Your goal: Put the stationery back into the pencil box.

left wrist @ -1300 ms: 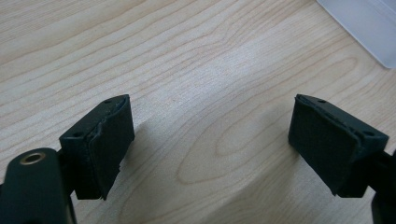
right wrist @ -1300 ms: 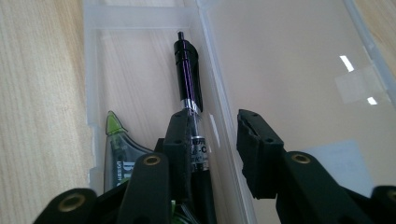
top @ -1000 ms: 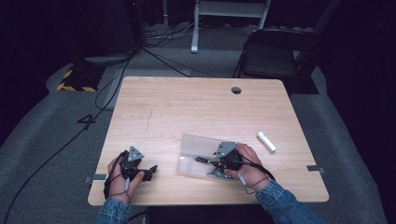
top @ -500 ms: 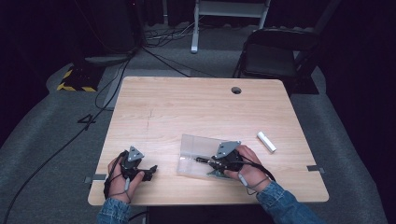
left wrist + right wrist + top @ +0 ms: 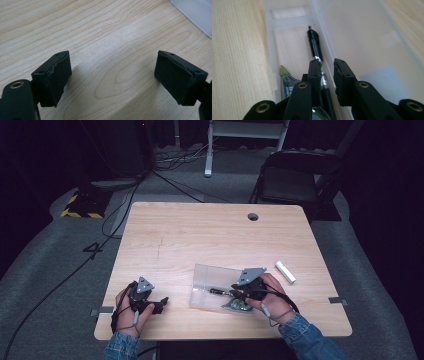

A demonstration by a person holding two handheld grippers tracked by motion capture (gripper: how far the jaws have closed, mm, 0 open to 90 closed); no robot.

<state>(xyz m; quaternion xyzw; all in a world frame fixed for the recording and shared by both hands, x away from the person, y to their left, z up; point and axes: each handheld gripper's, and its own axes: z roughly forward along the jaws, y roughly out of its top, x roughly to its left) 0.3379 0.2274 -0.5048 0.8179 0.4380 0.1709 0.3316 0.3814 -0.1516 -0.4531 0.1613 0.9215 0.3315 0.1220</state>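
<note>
A case (image 5: 212, 279) is lying at the table's (image 5: 200, 235) five o'clock, a pen (image 5: 315, 45) sitting inside, a tube (image 5: 285, 271), perhaps chalk, lying at its three o'clock.

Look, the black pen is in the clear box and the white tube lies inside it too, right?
Not quite. The pen is in the box, but the white tube lies outside it on the table, as the high view shows.
</note>
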